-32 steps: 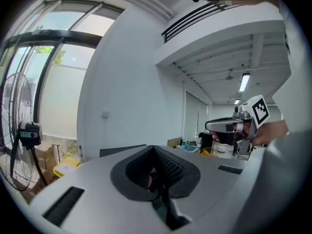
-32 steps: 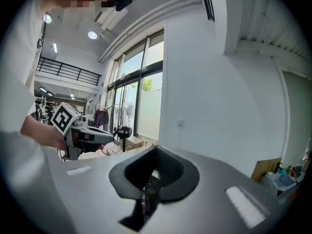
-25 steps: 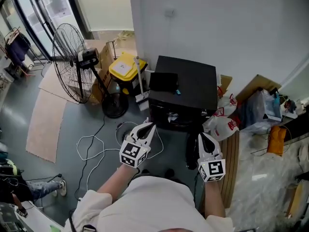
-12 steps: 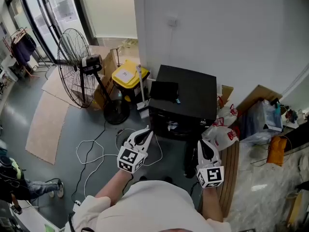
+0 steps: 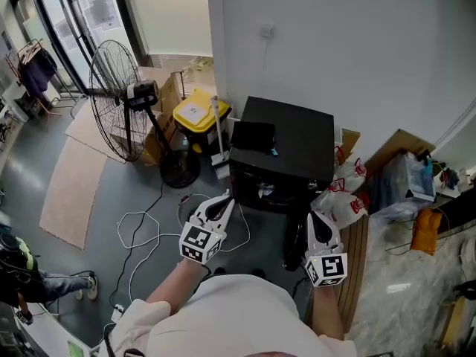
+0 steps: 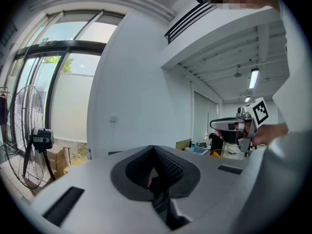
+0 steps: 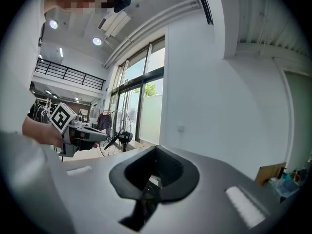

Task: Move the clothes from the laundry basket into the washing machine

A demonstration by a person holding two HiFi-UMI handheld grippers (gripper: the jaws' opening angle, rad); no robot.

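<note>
Both shut and empty: left gripper (image 5: pixel 225 200), right gripper (image 5: pixel 313 219). Black box (image 5: pixel 286 143), likely the washer, lies at 12 o'clock from both, near the tips. Basket and clothes not made out.

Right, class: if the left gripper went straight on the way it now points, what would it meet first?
Probably the black machine; the left gripper, jaws shut, aims at it. If it passes above, the white wall. Height is unclear.
</note>
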